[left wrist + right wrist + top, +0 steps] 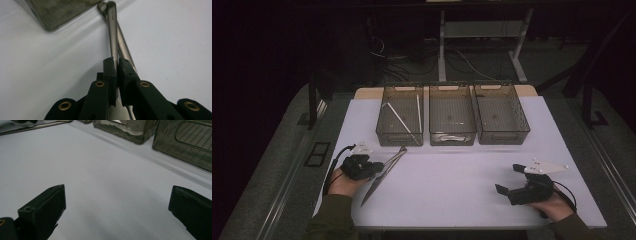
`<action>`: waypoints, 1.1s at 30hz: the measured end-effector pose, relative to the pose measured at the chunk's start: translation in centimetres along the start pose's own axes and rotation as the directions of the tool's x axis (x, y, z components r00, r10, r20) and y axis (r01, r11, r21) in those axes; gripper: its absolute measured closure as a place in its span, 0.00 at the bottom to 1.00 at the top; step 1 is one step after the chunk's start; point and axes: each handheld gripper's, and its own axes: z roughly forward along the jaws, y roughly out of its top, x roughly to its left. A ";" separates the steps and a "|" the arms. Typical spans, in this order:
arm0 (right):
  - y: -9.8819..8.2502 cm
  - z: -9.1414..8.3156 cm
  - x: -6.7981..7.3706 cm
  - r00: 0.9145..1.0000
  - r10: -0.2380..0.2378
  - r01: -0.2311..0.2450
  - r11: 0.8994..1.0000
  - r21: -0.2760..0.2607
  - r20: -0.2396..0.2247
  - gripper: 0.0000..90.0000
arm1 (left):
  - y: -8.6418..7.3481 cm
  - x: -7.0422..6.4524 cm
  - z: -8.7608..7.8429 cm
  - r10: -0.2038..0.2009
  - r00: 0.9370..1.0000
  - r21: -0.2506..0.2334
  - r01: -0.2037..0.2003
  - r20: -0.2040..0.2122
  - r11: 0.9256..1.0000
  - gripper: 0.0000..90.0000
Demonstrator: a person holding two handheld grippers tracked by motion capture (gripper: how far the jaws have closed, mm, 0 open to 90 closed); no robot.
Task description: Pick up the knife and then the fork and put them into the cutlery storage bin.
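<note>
High view is dim overall: the white table (pixel 462 185) is the one lit surface, the floor and room past its far edge drop to near black. Light comes from above, shadows soft and short. No glare on the tabletop. Image is soft and low-contrast, grainy in the dark areas.

Left gripper view is brighter. The metal tongs (pixel 113 32) carry a specular streak along the handle and throw a soft shadow (near jaw bases are out of focus).

Right gripper view: evenly lit, faint broad shadow on the table between the jaws, near jaws blurred, the tinted bins (pixel 182 142) at the top edge slightly soft.
</note>
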 end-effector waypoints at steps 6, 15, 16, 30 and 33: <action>0.0 0.0 0.0 1.000 0.002 -0.002 1.000 0.001 0.001 0.01 | 0.7 -0.6 -0.9 0.020 1.000 -0.037 -0.020 0.004 0.999 0.94; 0.0 0.0 0.0 1.000 0.003 -0.003 1.000 0.000 0.000 0.01 | 1.8 -1.8 -1.7 0.059 0.997 -0.104 -0.054 0.050 0.993 0.94; 0.0 0.0 -0.1 1.000 0.003 -0.003 1.000 0.001 0.000 0.01 | 2.0 -2.0 -1.7 0.063 0.996 -0.113 -0.056 0.058 0.992 0.93; 0.2 -0.3 -0.3 1.000 0.006 -0.006 1.000 0.012 -0.011 0.01 | 4.6 -5.4 -1.0 0.135 0.973 -0.190 -0.099 0.186 0.977 0.93; 0.5 -0.5 -0.3 1.000 -0.005 0.005 1.000 0.013 -0.027 0.01 | 5.4 -6.3 -0.5 0.159 0.964 -0.199 -0.116 0.215 0.973 0.93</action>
